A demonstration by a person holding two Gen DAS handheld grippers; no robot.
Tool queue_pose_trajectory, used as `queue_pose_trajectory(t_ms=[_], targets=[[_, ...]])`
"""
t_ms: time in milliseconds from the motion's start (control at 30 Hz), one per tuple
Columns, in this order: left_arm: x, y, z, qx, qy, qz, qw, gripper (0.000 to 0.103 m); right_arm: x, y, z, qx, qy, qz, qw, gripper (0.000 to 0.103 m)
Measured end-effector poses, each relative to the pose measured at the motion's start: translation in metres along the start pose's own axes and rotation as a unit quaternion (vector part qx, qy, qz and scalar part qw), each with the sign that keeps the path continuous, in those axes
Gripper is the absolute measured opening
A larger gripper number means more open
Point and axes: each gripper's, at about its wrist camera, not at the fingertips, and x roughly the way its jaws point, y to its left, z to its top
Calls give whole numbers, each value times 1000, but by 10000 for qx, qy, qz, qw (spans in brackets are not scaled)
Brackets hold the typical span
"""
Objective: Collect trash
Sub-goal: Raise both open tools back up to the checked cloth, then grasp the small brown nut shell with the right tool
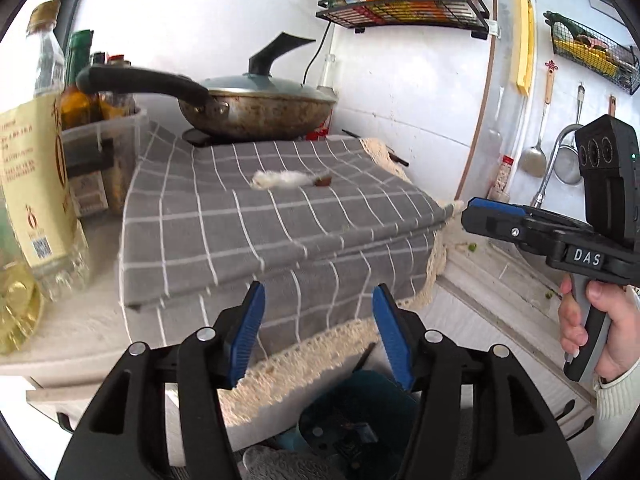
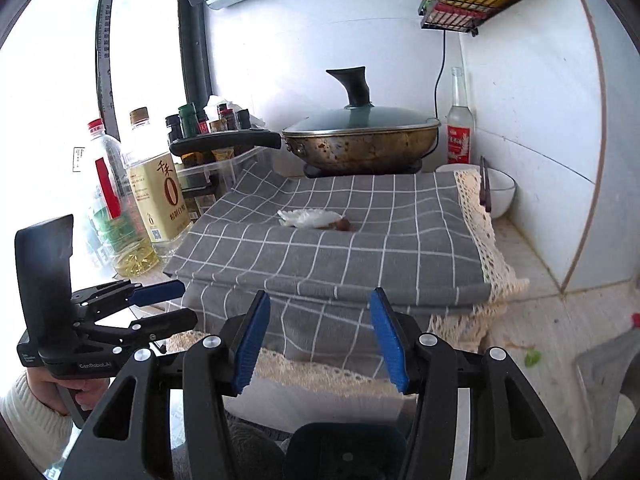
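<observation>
A crumpled white tissue (image 1: 282,179) with a small brown scrap (image 1: 322,180) beside it lies on a grey checked cloth (image 1: 248,232) over a raised block. The right wrist view shows the tissue (image 2: 308,218) and the scrap (image 2: 344,225) too. My left gripper (image 1: 318,332) is open and empty, in front of the cloth's near edge. My right gripper (image 2: 320,340) is open and empty, also short of the cloth; it shows at the right in the left wrist view (image 1: 492,212). The left gripper shows at the lower left in the right wrist view (image 2: 168,300).
A lidded wok (image 1: 256,108) stands behind the cloth. Oil bottles (image 2: 156,184) and a bin of sauce bottles (image 1: 100,132) stand at the left. A white bowl (image 2: 500,192) and a clear bottle (image 2: 459,128) are at the right. Green scraps (image 2: 532,357) lie on the counter. A dark bin (image 1: 360,420) is below.
</observation>
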Motion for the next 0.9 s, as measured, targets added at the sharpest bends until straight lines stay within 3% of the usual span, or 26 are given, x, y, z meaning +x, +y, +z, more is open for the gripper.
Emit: queue_pose_trajectory(t_ms=[233,300,400,767,800,833,900], targets=[[19,29,53,18,-100,244,9997,60,58,-11,34,-78,310,-30,9995,52],[32,33,62,-53,-36,248,9997,61,78,-15,40,-166,429,-42,9989,45],[47,40,69,-49,77,276,9996,61,108,-23,47,-202,644,-95,9977,31],[85,50,88,68,252,206,9994,61,163,-33,61,-218,1101,174,9935,30],[88,48,89,87,270,186,9994,61,166,-36,61,-145,1112,226,9934,29],[92,47,90,114,297,157,9994,61,169,-38,61,-105,1115,266,9933,20],[100,43,92,188,365,137,9991,61,166,-42,60,-70,1065,186,9941,17]])
